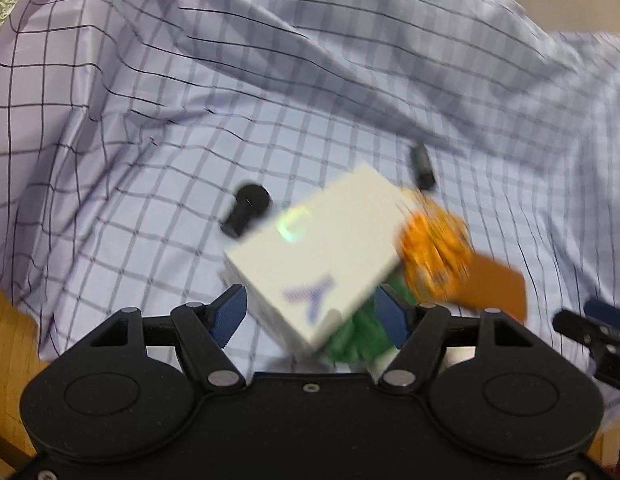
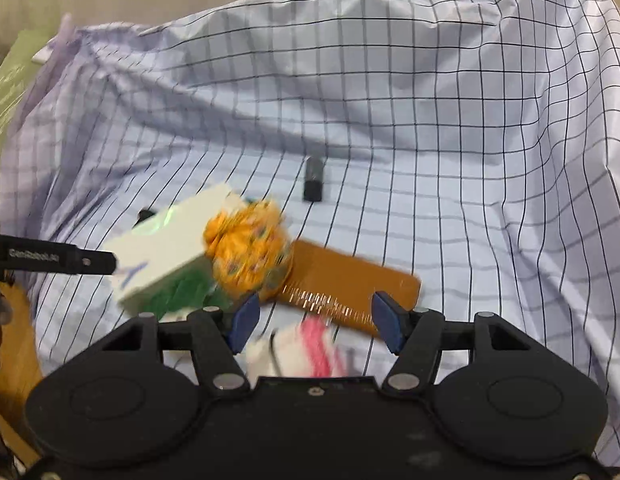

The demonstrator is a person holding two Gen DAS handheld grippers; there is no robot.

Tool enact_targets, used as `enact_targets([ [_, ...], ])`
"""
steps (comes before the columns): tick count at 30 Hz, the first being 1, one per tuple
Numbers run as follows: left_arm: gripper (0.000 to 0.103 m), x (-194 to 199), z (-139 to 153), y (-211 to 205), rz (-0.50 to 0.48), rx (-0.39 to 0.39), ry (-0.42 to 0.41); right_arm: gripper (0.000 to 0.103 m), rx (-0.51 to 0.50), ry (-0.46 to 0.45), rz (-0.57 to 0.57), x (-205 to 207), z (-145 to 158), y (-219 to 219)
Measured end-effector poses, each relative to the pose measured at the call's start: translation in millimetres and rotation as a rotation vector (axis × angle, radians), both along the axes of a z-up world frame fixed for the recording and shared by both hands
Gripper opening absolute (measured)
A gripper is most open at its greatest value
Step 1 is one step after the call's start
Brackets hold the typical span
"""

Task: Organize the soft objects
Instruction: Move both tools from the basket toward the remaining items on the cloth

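Just ahead of the left gripper, whose jaws stand apart and clamp nothing, sits a white box tipped on an angle, with something green and crumpled tucked under its near corner, right between the blue pads. Off to the right of those jaws is an orange patterned bundle, soft-looking and scrunched up, touching the box and lying over one end of a brown comb. The right gripper is released too, nothing pinched, and a white-and-pink fabric thing lies just below its jaws, close to the body; blur makes it hard to say if it's a sock or a cloth. Beyond both jaws, well apart from the pile, there's a black knob-shaped piece and a small dark stick on the checked sheet. Progress-wise, this looks early: the soft stuff is still jumbled with the hard items, nothing looks sorted or folded, and neither gripper has anything picked up yet, so pretty much all the organizing is left.
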State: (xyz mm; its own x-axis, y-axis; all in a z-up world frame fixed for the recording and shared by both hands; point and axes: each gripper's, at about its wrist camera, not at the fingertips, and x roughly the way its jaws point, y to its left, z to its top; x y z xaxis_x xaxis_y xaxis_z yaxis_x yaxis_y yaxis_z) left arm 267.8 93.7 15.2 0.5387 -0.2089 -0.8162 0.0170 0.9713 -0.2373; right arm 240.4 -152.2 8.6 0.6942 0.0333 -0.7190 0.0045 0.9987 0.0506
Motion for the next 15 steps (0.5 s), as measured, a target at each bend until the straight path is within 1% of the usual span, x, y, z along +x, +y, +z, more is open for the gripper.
enact_targets([
  [2,0.066,19.1,-0.7,10.2,0.033,-0.035,0.011,0.061,0.014,0.004,-0.017,18.7,0.5,-5.8],
  [5,0.066,48.8,-6.9,21.8,0.105,-0.075,0.05,0.061,0.015,0.012,-0.042,41.2,-2.4,-10.4],
  [8,0.066,72.9,-15.3,24.0,0.162,-0.069,0.083,0.061,-0.004,0.002,-0.065,60.7,-6.4,-13.4],
  [12,0.066,98.7,-26.2,20.9,0.203,-0.055,0.116,0.061,-0.014,0.008,-0.076,81.5,-13.0,-15.6],
  [15,0.066,114.5,-37.4,19.5,0.222,-0.055,0.159,0.061,-0.022,0.01,-0.074,91.3,-17.7,-15.6],
])
